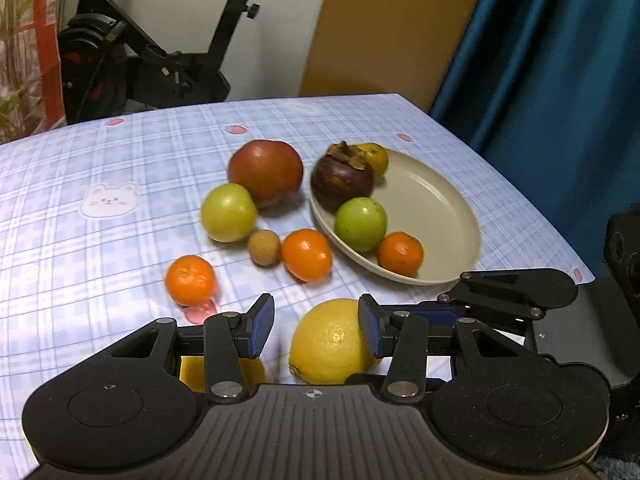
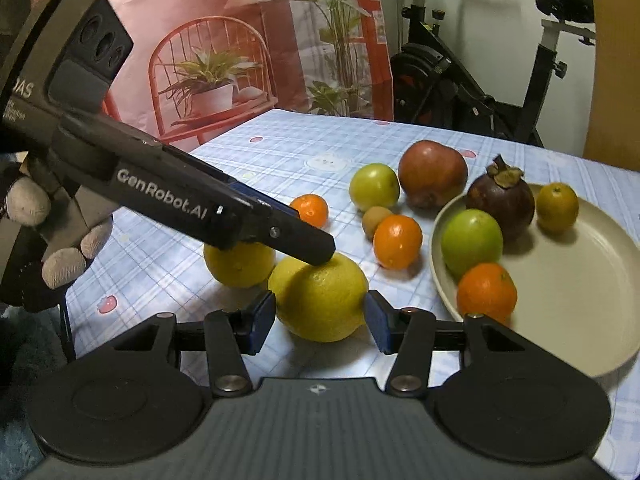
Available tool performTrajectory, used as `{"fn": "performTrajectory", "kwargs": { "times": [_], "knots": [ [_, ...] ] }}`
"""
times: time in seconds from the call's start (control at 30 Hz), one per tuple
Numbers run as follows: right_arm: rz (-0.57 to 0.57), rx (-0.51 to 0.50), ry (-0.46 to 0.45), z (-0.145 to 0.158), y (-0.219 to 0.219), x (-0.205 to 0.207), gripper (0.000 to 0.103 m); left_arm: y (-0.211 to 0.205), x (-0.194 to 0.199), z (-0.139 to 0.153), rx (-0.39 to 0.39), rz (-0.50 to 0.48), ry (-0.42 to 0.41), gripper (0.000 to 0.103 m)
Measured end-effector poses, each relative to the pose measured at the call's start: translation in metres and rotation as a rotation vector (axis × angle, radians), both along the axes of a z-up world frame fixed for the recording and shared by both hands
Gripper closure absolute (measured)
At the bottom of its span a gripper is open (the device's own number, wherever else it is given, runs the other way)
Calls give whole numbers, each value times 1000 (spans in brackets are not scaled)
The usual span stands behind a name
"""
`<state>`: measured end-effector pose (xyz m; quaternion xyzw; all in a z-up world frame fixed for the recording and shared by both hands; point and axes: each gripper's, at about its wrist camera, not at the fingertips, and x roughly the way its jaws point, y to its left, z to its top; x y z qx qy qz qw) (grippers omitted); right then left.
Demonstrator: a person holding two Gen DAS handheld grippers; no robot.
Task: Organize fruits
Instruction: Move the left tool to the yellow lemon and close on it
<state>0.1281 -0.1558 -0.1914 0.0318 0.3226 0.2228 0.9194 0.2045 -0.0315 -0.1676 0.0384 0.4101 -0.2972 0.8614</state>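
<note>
Two lemons (image 2: 320, 296), pebbled yellow, lie side by side on the checked surface (image 2: 280, 152). Four mandarins: two on the cloth, two on the plate (image 2: 580, 280), smooth beige oval. Two green apples, one mangosteen, one red fruit, one small brown one. Right tongs (image 2: 320, 320) angled down, straddling the near lemon, pads just clear, released. Left tongs (image 1: 316, 330) released, one pad at that lemon.

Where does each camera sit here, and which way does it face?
Left wrist: on the left hand-held gripper, facing the plate and exercise bike; own fingers only.
Right wrist: on the right hand-held gripper, facing the lemon; shows the left gripper and a gloved hand.
Shared: lemon, plate, loose fruit.
</note>
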Motion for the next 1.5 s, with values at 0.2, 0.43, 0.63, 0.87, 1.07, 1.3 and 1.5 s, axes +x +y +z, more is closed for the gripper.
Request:
{"fn": "performTrajectory", "kwargs": {
  "times": [0.2, 0.43, 0.63, 0.87, 1.07, 1.3, 1.5],
  "knots": [
    [-13, 15, 19, -4, -2, -4, 47, -5, -6, -3, -5, -42, 22, 53],
    [-8, 5, 29, -9, 1, -3, 42, -14, -14, -9, 18, -66, 20, 49],
    [-16, -12, 12, -12, 4, -5, 38, -15, -16, -13, 40, -49, 17, 44],
    [-8, -19, 1, -12, 7, -5, 45, -18, -12, -22, 78, -33, 27, 41],
    [-16, -21, -3, -13, 7, -4, 42, -17, -13, -20, 75, -39, 24, 43],
    [-18, -30, -15, -15, 7, -3, 40, -19, -15, -20, 79, -48, 24, 44],
    [-27, -48, -26, -17, 6, -2, 38, -20, -16, -19, 75, -52, 27, 47]
  ]
}}
